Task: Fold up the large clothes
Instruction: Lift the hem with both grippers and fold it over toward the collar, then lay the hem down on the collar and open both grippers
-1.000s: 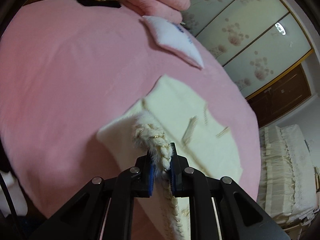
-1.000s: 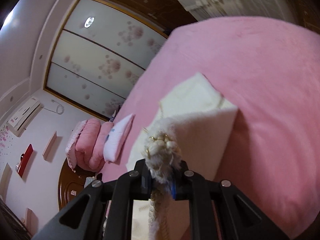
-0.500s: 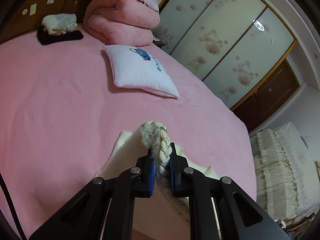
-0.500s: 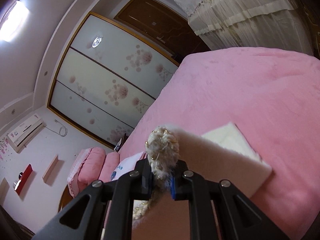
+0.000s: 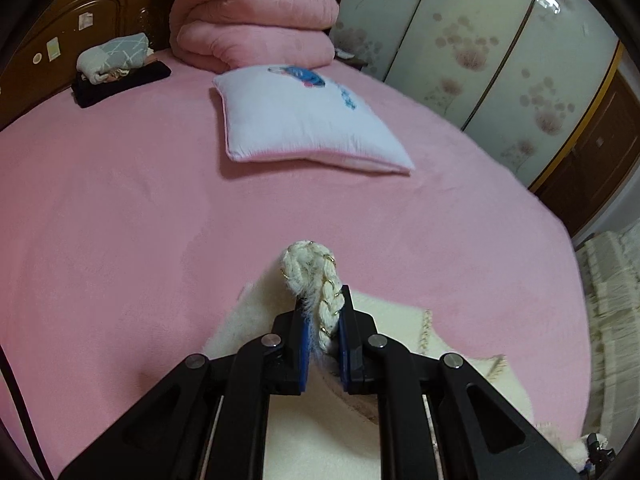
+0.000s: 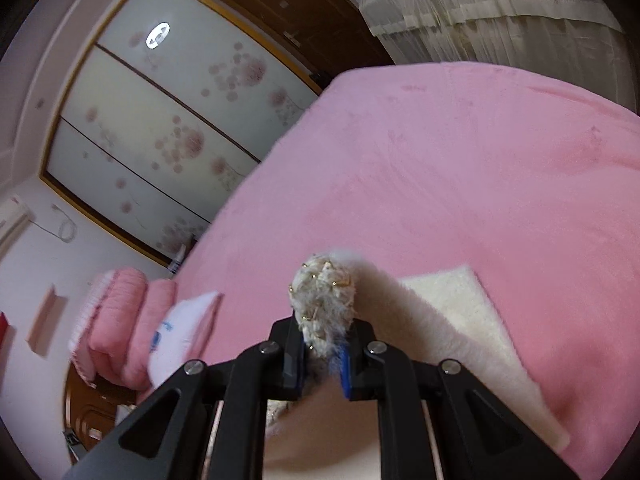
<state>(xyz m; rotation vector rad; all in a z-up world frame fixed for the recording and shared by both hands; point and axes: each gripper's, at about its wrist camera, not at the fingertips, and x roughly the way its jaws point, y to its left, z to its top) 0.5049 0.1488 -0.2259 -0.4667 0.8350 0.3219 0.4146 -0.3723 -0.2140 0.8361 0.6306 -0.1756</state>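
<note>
text: none legible | pillow (image 5: 304,120) blue print: possibly lettering, too blurred

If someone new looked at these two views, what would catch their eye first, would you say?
Probably the cream garment, its braided trim pinched in both the left gripper and the right gripper, low in each view. Around it spreads the pink bed. In the left view, a white pillow lies beyond, before a folded pink quilt by the headboard.
</note>
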